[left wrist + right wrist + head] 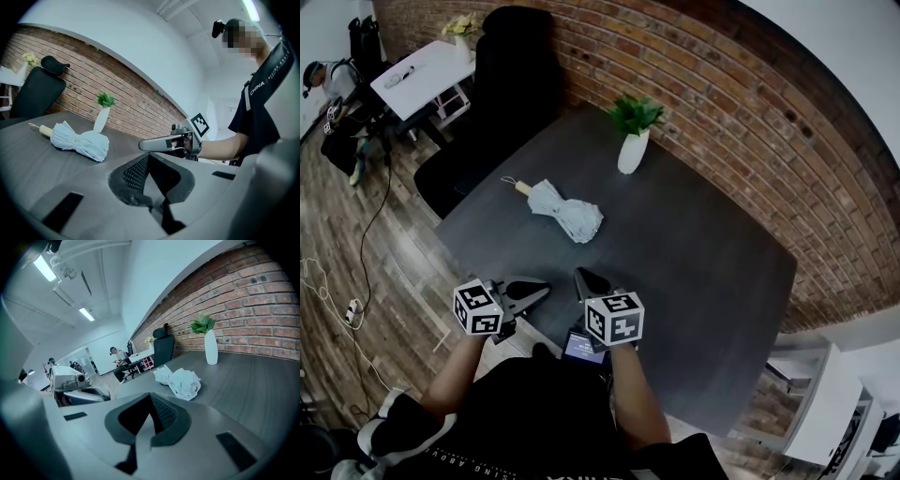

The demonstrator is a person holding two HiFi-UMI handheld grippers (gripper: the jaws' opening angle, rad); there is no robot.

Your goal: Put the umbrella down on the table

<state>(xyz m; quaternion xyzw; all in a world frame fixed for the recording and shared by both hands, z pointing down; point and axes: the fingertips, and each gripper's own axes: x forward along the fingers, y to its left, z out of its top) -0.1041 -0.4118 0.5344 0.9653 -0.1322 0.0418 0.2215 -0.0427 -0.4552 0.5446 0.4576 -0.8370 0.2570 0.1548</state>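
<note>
Pale blue folded umbrella point(565, 210) lay on the dark desk point(703, 281), well ahead of the left tool point(542, 291) and right tool point(581, 277), both with jaws pressed together holding nothing; a careless forward sweep could knock it off.

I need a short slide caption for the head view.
Umbrella lies on the dark table; left gripper and right gripper hover shut, empty.

free: bare table point(703, 272) right of umbrella point(567, 214) | obstacle: vase point(631, 152) beside brick wall point(722, 84)
</note>
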